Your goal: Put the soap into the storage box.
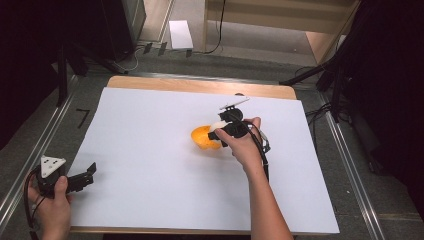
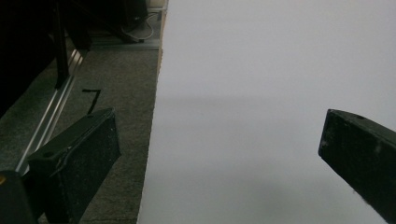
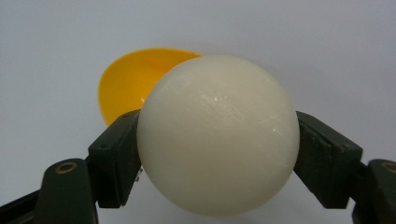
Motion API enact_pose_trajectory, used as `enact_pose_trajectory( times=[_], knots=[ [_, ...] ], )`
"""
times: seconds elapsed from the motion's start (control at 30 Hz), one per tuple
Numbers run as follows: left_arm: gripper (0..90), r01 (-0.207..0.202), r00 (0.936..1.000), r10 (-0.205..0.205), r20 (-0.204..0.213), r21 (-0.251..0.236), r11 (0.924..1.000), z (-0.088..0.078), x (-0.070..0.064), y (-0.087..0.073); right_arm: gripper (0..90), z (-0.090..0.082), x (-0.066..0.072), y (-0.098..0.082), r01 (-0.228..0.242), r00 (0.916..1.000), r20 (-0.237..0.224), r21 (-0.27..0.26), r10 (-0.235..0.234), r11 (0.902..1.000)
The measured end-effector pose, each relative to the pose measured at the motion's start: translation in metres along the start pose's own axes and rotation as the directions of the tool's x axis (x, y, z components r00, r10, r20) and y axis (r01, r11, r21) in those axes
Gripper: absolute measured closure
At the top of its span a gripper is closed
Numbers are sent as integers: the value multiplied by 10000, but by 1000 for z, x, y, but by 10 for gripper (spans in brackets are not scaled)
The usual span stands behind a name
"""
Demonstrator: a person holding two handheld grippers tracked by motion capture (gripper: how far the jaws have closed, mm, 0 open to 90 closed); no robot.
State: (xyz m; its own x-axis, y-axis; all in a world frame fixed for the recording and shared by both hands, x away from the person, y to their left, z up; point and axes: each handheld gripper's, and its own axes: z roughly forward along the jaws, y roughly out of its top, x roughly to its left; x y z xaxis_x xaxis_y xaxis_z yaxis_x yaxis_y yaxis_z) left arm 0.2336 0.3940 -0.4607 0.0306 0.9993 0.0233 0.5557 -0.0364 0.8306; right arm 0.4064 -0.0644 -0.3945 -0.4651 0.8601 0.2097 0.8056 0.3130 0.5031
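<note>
Right tongs [image 3: 217,154] pinch a smooth cream-white ball [image 3: 218,135] before an orange bowl [image 3: 135,79]; left tongs [image 2: 219,154] spread.

No readable text, labels, brands or numbers anywhere: not on the grippers, the ball, the bowl or the table.

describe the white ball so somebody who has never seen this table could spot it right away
Start from the white sheet covering the table and find the orange bowl right of its centre. The white ball is at that bowl's near edge, clamped between the black fingers of the right gripper. It is smooth, cream-white and round, the one pale thing beside the orange.
</note>
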Motion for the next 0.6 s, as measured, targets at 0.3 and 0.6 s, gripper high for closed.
enact_pose_trajectory(
  times=[0.3, 0.6],
  knots=[
    [0, -14, 10000, 14, -9, 4, 10000, 0, 0, 0, 238, 9, 6, 3, -17, 10000, -65, 27, 17, 10000],
    [0, -21, 10000, 21, -6, 12, 10000, 0, 0, 0, 238, 17, 9, 5, -168, 9998, -84, 39, 169, 9999]
  ],
)
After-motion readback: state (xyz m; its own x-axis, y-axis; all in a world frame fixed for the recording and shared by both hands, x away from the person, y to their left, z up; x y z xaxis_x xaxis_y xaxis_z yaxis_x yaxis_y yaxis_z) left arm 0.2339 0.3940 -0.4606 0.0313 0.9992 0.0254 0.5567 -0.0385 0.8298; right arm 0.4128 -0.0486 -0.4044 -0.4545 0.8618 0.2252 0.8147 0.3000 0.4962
